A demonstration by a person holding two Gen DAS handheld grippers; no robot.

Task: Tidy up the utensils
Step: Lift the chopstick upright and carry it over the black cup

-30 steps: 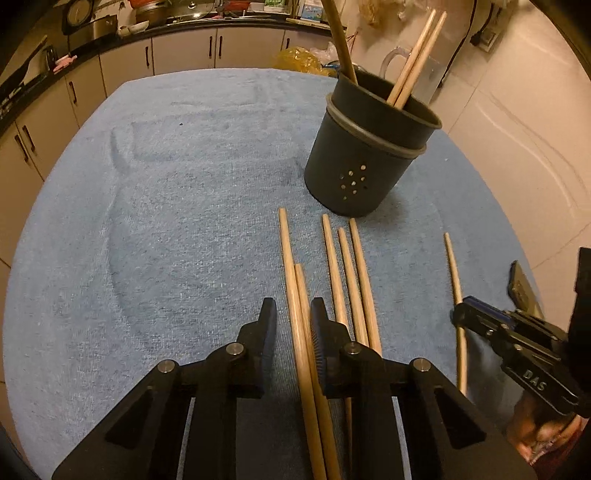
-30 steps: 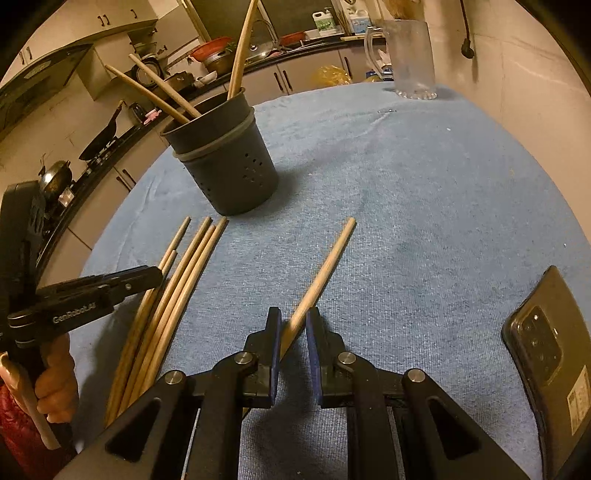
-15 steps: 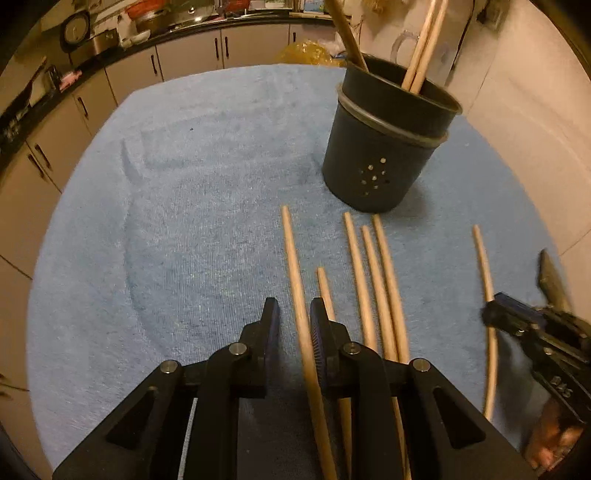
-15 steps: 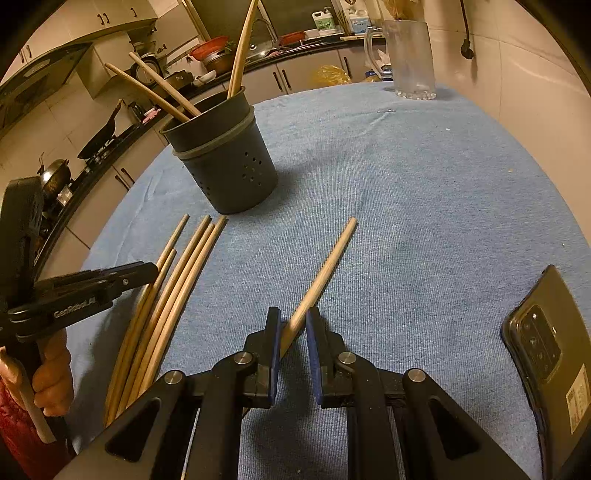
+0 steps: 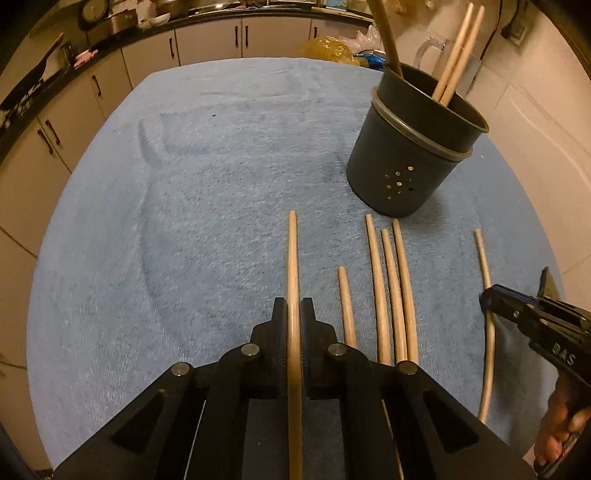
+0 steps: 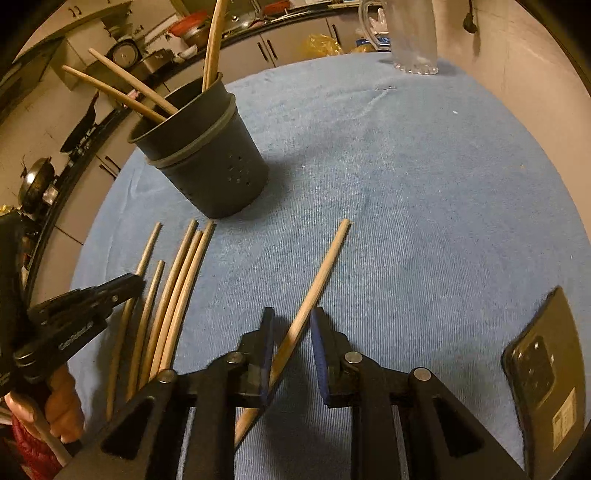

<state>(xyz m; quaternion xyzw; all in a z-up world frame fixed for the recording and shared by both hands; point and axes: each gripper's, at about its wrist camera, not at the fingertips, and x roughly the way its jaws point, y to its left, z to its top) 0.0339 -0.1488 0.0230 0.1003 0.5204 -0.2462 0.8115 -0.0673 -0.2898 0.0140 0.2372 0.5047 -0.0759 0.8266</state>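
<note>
A dark grey utensil holder [image 5: 413,155] [image 6: 207,162] stands on the blue cloth with three chopsticks in it. Several wooden chopsticks [image 5: 391,291] [image 6: 177,291] lie in front of it. My left gripper [image 5: 293,314] is shut on one chopstick [image 5: 292,258], held just above the cloth, pointing away. My right gripper [image 6: 291,325] is open around a single chopstick [image 6: 321,273] that lies on the cloth, touching the left finger. The right gripper also shows in the left wrist view [image 5: 491,295], the left gripper in the right wrist view [image 6: 125,286].
A black phone [image 6: 546,384] lies on the cloth at the right. A clear glass jug [image 6: 410,33] stands at the far edge. Kitchen cabinets and a counter run behind the table. The blue cloth [image 5: 184,206] covers the table.
My left gripper closed on one chopstick and lifted it away from the others, shifting left. My right gripper opened around its chopstick, which now rests on the cloth.
</note>
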